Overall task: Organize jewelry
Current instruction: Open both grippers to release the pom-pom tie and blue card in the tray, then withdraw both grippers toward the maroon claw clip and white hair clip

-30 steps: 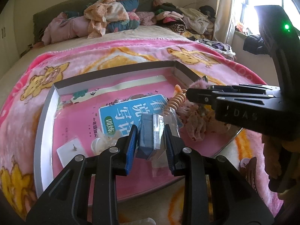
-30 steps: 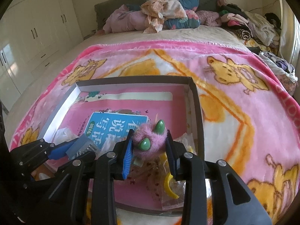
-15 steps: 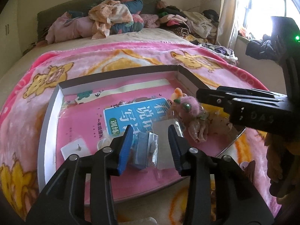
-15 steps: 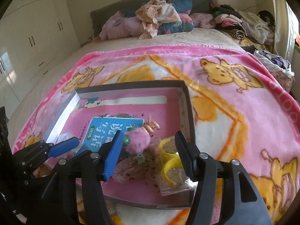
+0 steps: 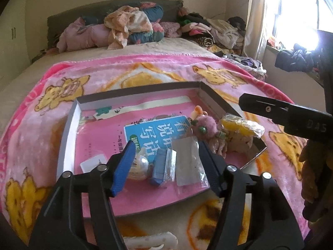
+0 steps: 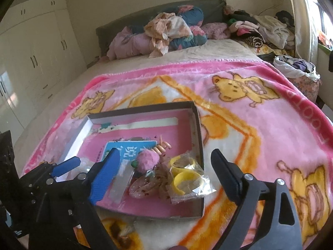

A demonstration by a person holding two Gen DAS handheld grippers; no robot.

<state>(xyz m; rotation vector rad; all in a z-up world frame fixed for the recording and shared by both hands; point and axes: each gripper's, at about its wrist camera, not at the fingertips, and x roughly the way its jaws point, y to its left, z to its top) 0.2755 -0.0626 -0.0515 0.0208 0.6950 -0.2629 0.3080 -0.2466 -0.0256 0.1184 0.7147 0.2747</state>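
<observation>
A shallow cardboard box (image 5: 70, 125) (image 6: 199, 137) with a pink lining lies on the bed blanket. In it rest a blue-and-clear packet (image 5: 163, 167), a clear flat bag (image 5: 188, 163), a pearly piece (image 5: 139, 164), a pink fluffy hair tie (image 5: 205, 125) (image 6: 146, 161), an orange spiral hair tie (image 6: 163, 146) and bagged yellow rings (image 5: 242, 125) (image 6: 187, 179). My left gripper (image 5: 168, 166) hovers over the packet, jaws opening, pads clear of it. My right gripper (image 6: 166, 177) is above the fluffy tie and rings, jaws opening wide, holding nothing.
A blue booklet (image 5: 158, 131) and a small white card (image 5: 92, 163) lie on the box floor. Piles of clothes (image 6: 172, 29) cover the head of the bed. White wardrobes (image 6: 35, 58) line the left wall, and a window (image 5: 291, 14) is at the right.
The left gripper let go of the blue-and-clear packet, which now lies in the box. The right gripper released the pink fluffy hair tie, spread wide and lifted back.
</observation>
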